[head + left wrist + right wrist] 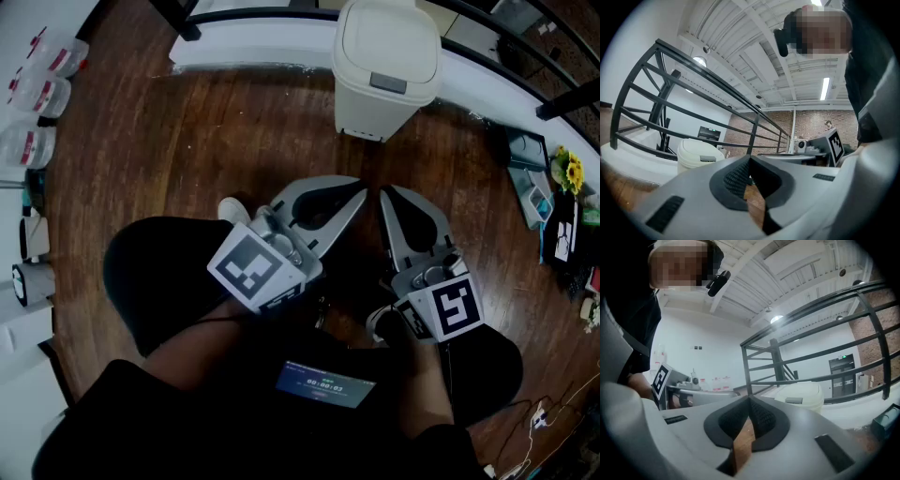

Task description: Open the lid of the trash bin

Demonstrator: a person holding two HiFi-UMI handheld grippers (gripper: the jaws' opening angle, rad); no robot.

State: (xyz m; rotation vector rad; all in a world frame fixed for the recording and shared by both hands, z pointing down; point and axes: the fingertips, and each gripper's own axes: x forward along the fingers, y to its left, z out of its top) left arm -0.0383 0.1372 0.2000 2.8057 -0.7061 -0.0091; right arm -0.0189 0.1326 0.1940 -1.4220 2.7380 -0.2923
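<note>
1. Setting: a dark brown wooden plank floor [187, 141], bounded on the far side by a curved white ledge [253, 49].
2. Nearest: a small dark screen with blue figures [325, 382] lies on the person's dark-clothed lap.
3. Left gripper [359, 190]: grey, with 2 jaws, held over the lap and angled towards the right gripper. The left gripper view [749, 159] shows the jaw tips meeting, with nothing between them; only floor is visible through the gap behind the tips.
4. Right gripper [386, 194]: just beside the left, tips nearly level with it. The right gripper view [750, 399] shows its jaws likewise brought together on nothing.
5. Each gripper carries 1 marker cube, left [255, 267] and right [455, 307].
6. Cream plastic trash bin [386, 66]: stands upright on the floor against the ledge, ahead of both grippers and well apart from them. Its lid is down, with the grey latch tab [388, 82] facing the person. The bin also appears in the left [698, 154] and right [799, 397] gripper views.
7. Beyond: a black metal railing [693, 84] rises behind the bin.
</note>
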